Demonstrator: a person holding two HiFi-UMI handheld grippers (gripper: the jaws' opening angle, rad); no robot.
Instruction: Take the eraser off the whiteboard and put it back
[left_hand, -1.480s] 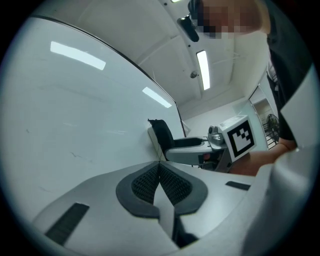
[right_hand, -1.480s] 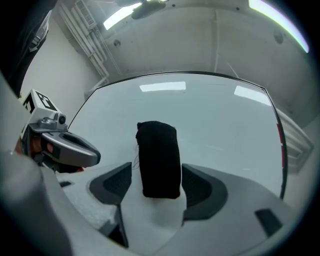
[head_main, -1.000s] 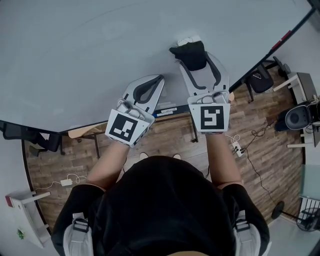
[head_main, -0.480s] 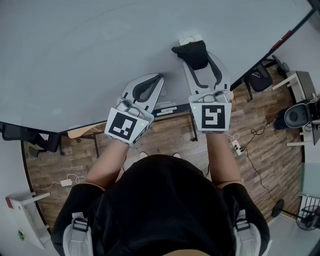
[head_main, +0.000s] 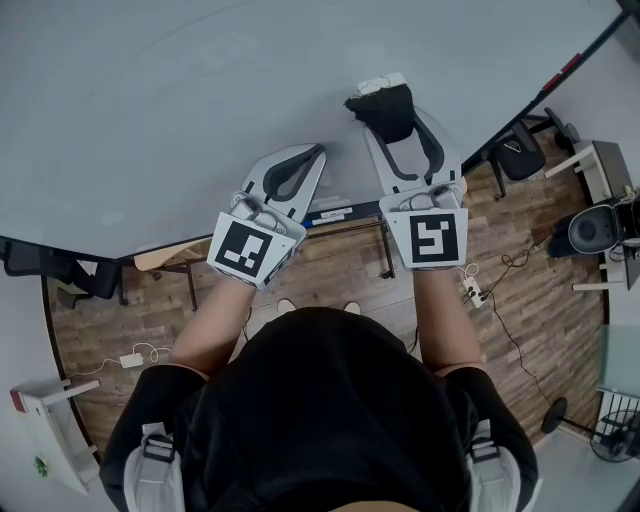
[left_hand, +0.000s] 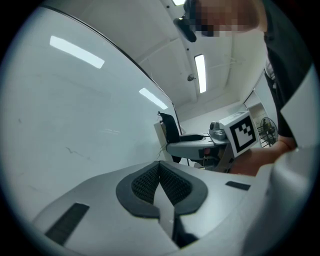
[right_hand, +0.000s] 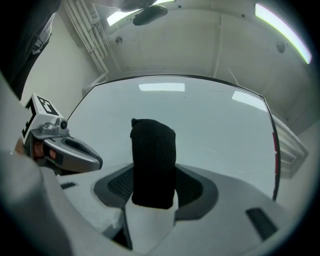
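The black eraser (head_main: 383, 108) with a white edge sits between the jaws of my right gripper (head_main: 388, 112), right in front of the whiteboard (head_main: 200, 100). In the right gripper view the eraser (right_hand: 154, 162) stands upright in that gripper (right_hand: 152, 186), whose pads press on both its sides. Whether it touches the whiteboard (right_hand: 215, 125) I cannot tell. My left gripper (head_main: 318, 152) hovers to its left, close to the board, shut and empty. The left gripper view shows that gripper (left_hand: 160, 166) with its pads together.
A narrow ledge (head_main: 335, 214) runs along the board's lower edge below the grippers. The board's dark frame (head_main: 575, 68) slants at the right. Beyond it are a chair (head_main: 520, 160), cables (head_main: 475, 292) and small tables on the wooden floor.
The right gripper's jaws have narrowed onto the eraser and it has shifted slightly with it. The left gripper has stayed put.
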